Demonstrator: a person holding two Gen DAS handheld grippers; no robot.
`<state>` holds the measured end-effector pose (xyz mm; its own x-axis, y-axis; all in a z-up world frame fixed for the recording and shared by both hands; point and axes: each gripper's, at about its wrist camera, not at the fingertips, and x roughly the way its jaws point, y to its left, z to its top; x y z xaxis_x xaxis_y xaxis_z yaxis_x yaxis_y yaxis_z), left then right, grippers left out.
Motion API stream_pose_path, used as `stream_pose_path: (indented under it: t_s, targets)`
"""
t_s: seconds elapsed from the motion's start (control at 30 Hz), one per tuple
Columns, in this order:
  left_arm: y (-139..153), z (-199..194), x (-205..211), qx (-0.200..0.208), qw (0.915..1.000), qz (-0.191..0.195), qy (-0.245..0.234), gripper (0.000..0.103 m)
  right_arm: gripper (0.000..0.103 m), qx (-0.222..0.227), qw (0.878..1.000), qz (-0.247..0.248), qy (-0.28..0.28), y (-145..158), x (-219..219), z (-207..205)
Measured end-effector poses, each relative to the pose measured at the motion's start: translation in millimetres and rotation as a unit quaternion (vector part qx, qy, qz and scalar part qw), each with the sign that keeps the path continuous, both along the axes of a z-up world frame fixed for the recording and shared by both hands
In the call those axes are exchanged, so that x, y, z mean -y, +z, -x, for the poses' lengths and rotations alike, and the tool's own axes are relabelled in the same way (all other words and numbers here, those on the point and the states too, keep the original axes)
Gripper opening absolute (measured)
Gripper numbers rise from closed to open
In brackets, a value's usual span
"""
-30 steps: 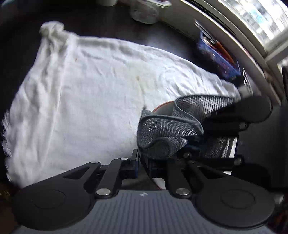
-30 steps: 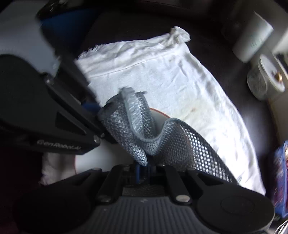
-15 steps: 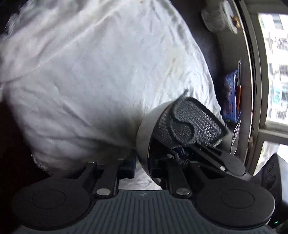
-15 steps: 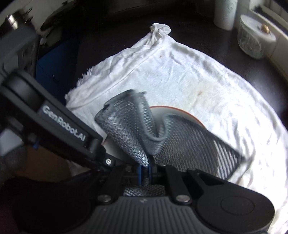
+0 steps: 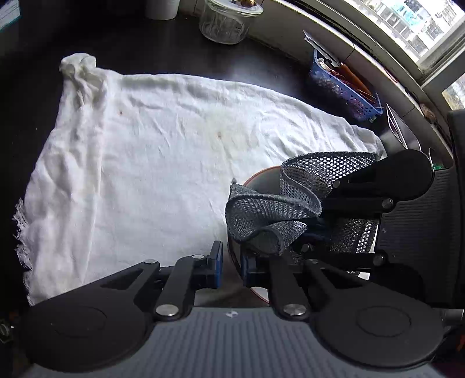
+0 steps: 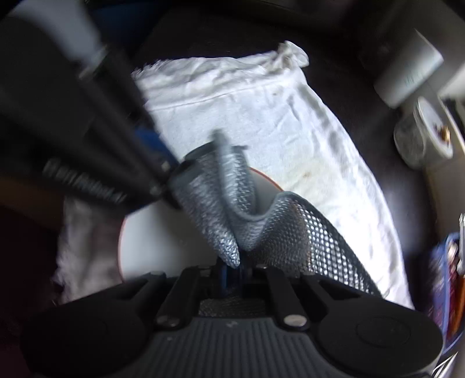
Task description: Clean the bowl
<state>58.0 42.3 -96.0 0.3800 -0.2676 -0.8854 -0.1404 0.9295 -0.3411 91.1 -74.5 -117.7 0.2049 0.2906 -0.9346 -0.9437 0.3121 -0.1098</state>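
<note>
A white bowl with a red-brown rim (image 6: 151,235) sits over a white towel (image 5: 151,162). In the left wrist view the bowl's rim (image 5: 255,178) shows behind the cloth. My left gripper (image 5: 232,269) is shut on the bowl's near rim, one blue pad outside and one inside. My right gripper (image 6: 232,273) is shut on a grey mesh dishcloth (image 6: 232,215), which is folded and pressed into the bowl. The cloth (image 5: 267,215) and the right gripper's black body also show in the left wrist view.
A glass jar (image 5: 226,20) and a white cup (image 5: 162,7) stand at the table's back. A blue basket (image 5: 345,87) of utensils sits by the window sill at the right. The towel lies on a dark table (image 5: 174,55).
The bowl, tipped on its side half a second ago, is back level, as one second ago. The right gripper keeps sweeping the cloth inside it, its view blurred by motion.
</note>
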Motion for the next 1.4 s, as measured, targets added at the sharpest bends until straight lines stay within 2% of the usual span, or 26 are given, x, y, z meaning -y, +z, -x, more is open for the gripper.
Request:
stream_pose_path:
  t_s: [0.1,0.17,0.3,0.37,0.43,0.5,0.63,0.67,0.7,0.73,0.77,0.87,0.97,1.07,1.13,1.17,1.23,1.27,1.3,1.33,1.37,1.4]
  targets:
    - [-9,5,-9,-0.024,0.9963,0.052,0.065,0.010,0.010,-0.016,0.999,-0.013,-0.034,0,1,-2]
    - [-15,9,-18,-0.046,0.9880,0.096,0.112,0.010,0.011,-0.028,0.998,-0.024,-0.057,1,3,-3]
    - [-21,14,-25,-0.070,0.9758,0.139,0.153,0.010,0.012,-0.070,0.992,-0.053,-0.096,4,6,-6]
    - [-27,20,-30,-0.088,0.9646,0.168,0.184,0.010,0.012,-0.128,0.982,-0.077,-0.117,1,10,-10]
    - [-34,26,-37,-0.100,0.9507,0.202,0.213,0.011,0.012,-0.140,0.978,-0.087,-0.127,-1,11,-8]
    - [-38,30,-39,-0.112,0.9419,0.221,0.227,0.011,0.012,-0.146,0.976,-0.090,-0.134,0,10,-6]
    - [-40,35,-40,-0.118,0.9369,0.235,0.230,0.012,0.011,-0.154,0.974,-0.095,-0.137,0,9,-5]
    - [-38,33,-39,-0.115,0.9422,0.228,0.217,0.012,0.011,-0.151,0.975,-0.093,-0.132,0,8,-4]
    - [-34,28,-35,-0.106,0.9536,0.208,0.190,0.012,0.011,-0.145,0.977,-0.091,-0.125,0,7,-3]
    - [-30,25,-32,-0.099,0.9612,0.191,0.172,0.013,0.011,-0.131,0.980,-0.087,-0.118,1,6,-2]
    - [-24,20,-24,-0.081,0.9757,0.153,0.134,0.013,0.009,-0.116,0.983,-0.082,-0.112,1,5,-1]
    - [-16,13,-15,-0.043,0.9901,0.103,0.085,0.013,0.006,-0.079,0.989,-0.074,-0.099,1,4,-2]
    - [-18,9,-29,-0.024,0.9830,0.141,0.115,0.013,0.005,-0.041,0.992,-0.073,-0.092,3,4,-9]
    - [-24,-1,-47,-0.022,0.9718,0.165,0.167,0.013,0.004,-0.010,0.994,-0.066,-0.086,4,0,-22]
    - [-25,-5,-53,-0.014,0.9706,0.161,0.179,0.013,0.004,0.012,0.994,-0.062,-0.085,5,-5,-30]
    - [-22,-9,-53,0.000,0.9759,0.134,0.172,0.012,0.004,0.018,0.994,-0.061,-0.084,6,-7,-33]
    - [-18,-17,-50,-0.003,0.9839,0.101,0.147,0.011,0.004,0.020,0.995,-0.059,-0.078,7,-10,-36]
    - [-15,-24,-46,-0.004,0.9897,0.084,0.117,0.011,0.004,0.024,0.996,-0.053,-0.073,7,-12,-34]
    - [-9,-27,-37,0.008,0.9966,0.037,0.073,0.012,0.004,0.028,0.996,-0.047,-0.067,7,-14,-32]
    - [-3,-31,-29,0.020,0.9993,-0.010,0.029,0.017,0.004,0.031,0.997,-0.040,-0.059,7,-15,-30]
    - [3,-34,-20,0.032,0.9978,-0.056,-0.015,0.022,0.004,0.032,0.997,-0.037,-0.052,7,-15,-29]
    - [6,-36,-14,0.038,0.9947,-0.086,-0.040,0.025,0.004,0.030,0.998,-0.035,-0.047,7,-15,-29]
